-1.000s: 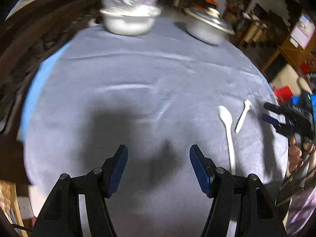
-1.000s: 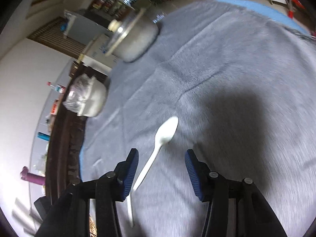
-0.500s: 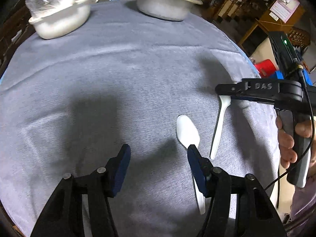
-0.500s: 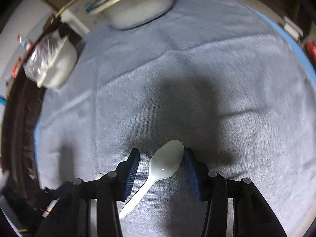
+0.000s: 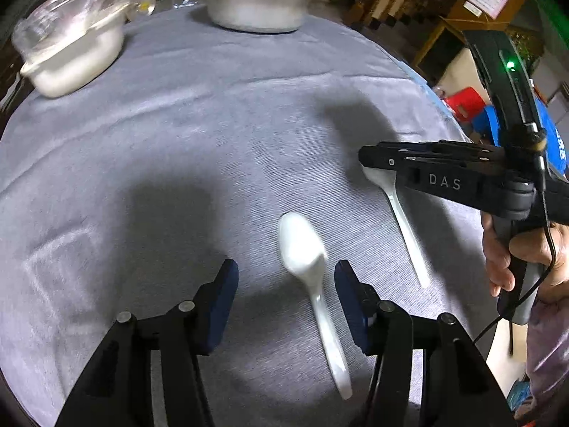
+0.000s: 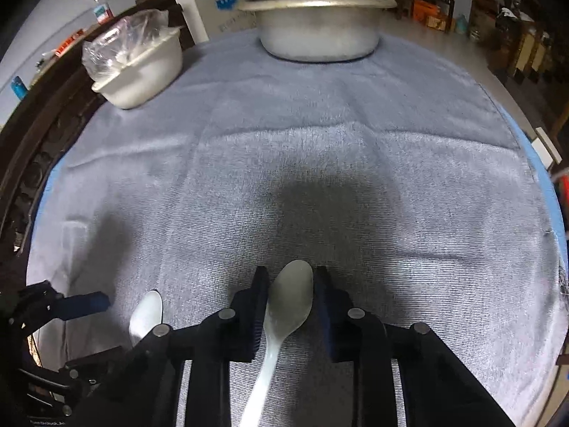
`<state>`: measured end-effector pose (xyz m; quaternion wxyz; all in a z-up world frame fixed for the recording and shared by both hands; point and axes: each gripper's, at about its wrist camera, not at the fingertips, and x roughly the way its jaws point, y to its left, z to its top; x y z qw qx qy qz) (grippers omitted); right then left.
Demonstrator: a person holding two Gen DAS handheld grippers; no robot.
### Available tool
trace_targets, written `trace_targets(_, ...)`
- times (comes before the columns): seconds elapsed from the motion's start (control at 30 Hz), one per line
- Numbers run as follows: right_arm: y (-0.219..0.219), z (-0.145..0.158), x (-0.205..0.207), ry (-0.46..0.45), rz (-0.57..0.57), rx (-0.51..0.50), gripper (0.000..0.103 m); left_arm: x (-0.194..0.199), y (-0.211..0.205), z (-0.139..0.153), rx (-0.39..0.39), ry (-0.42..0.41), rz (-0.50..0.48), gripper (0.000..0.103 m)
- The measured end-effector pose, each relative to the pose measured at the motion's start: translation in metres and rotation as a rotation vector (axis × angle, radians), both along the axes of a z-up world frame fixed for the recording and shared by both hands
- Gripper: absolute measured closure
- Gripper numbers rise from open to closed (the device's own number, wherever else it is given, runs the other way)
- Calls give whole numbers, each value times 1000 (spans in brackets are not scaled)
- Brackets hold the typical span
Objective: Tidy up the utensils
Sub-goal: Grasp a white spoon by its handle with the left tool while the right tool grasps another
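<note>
Two white plastic spoons lie side by side on the grey cloth near the worktop's front edge, towards its right-hand side. The right tool has just been closing on the bowl of the right spoon, its pads about touching both sides. The left tool straddles the left spoon, half open, pads clear of it. This looks like the grasping step; next, each tool needs a firm pinch before lifting.
</note>
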<state>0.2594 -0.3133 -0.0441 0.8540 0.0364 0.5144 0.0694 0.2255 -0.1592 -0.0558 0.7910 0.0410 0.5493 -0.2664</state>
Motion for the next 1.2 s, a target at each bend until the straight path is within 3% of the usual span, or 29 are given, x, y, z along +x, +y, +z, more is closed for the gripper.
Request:
trace_targets(0.13,-3,3,-5,-10,6,15,83,4,-11,-4,3,0,-18,49)
trace_targets(0.23,3,4,1,-28,14,23,85,9,-15,-4,12,-30,-25,74)
trace_targets(0.47,-9,7,-1,-43,7,140,92,12,2,-7,-43,-39,-10,74)
trace_targets(0.73,-27,8,-12,-65,-25,277,95,12,41,3,-81,-91,91,74)
trace_targets(0.9,-21,11,-14,-24,-16,205,94,8,63,9,-91,-121,143,74)
trace_targets(1.0,-15,12,-7,27,-5,161,75,6,67,10,-86,-129,159,74)
trace_targets(1.07,-5,11,0,49,35,116,51,6,62,8,-73,-137,165,74)
trace_targets(1.1,-2,9,2,69,53,106,46,4,63,9,-58,-141,166,74)
trace_targets(1.2,12,5,10,118,100,34,45,-2,64,12,-16,-160,158,74)
